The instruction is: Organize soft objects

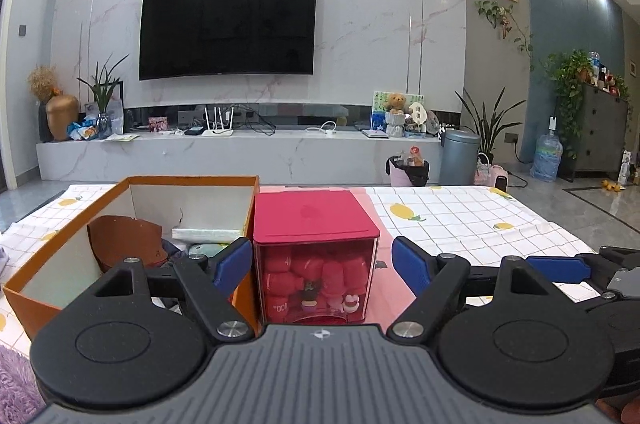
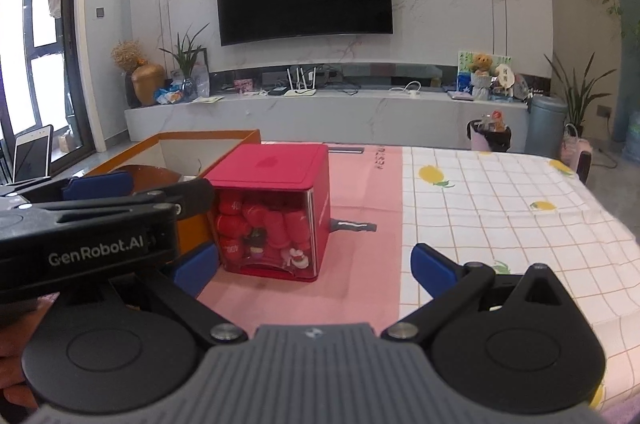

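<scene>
A clear cube box with a red lid stands on the pink strip of the table, full of rolled red soft items. My left gripper is open, its blue fingers on either side of the box without touching it. An orange cardboard box stands to its left, holding a brown item and white and pale things. In the right wrist view the red-lidded box sits ahead and left. My right gripper is open and empty just in front of it. The left gripper's body crosses that view.
A checked tablecloth with lemon prints covers the table to the right. A grey tool-like piece lies on the pink strip beside the cube. Purple fluffy fabric shows at the lower left. A TV wall and low console stand behind.
</scene>
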Demonstrator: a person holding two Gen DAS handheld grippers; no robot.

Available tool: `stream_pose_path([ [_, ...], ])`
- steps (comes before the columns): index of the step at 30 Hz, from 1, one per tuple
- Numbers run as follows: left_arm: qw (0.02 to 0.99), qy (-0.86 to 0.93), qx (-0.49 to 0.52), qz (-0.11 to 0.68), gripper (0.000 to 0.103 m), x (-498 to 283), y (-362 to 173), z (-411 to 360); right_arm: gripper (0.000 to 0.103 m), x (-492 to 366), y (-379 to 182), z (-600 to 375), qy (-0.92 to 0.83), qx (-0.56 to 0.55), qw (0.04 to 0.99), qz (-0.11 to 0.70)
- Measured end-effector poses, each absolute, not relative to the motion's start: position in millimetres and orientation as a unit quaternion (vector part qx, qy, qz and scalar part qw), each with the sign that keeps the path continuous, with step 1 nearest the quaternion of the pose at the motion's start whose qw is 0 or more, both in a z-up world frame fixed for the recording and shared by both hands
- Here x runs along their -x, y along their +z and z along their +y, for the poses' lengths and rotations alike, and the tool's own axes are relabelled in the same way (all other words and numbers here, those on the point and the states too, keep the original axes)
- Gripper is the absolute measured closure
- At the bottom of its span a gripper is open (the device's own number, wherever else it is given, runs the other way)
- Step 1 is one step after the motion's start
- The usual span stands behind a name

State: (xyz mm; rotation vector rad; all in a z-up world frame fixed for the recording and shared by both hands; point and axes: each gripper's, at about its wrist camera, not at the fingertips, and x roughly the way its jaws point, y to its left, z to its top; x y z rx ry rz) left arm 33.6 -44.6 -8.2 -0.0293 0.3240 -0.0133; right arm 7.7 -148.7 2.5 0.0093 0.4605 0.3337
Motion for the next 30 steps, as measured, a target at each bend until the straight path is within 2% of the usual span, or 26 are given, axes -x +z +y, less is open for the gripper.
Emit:
stream_pose_path([
  [30,0.985,0.000,0.008,0.172,0.010,-38.5,-10.3,-50.5,0.002,-10.6,-0.7,-146.2,0.160,0.001,0.956,0.246],
])
